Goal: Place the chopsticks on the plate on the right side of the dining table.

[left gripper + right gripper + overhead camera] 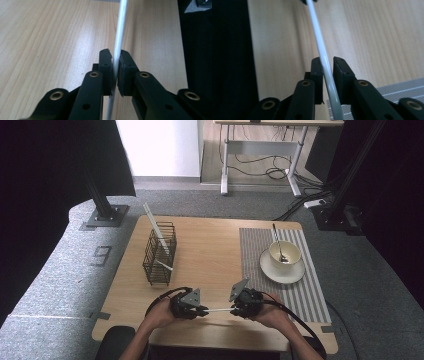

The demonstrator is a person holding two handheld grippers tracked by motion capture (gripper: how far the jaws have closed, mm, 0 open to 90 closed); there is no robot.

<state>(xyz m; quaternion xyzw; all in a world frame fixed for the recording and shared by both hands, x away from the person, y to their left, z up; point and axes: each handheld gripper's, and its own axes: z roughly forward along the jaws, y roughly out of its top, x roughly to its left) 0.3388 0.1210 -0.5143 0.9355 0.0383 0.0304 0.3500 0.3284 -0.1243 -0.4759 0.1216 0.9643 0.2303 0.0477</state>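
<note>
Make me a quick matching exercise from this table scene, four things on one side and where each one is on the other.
1. white straw
2. spoon
3. cup
4. wire basket

A. on the saucer
B. standing on the bare wood, left part of the table
C. held between both grippers
D. resting in the cup

Pairs: 1-C, 2-D, 3-A, 4-B
</note>
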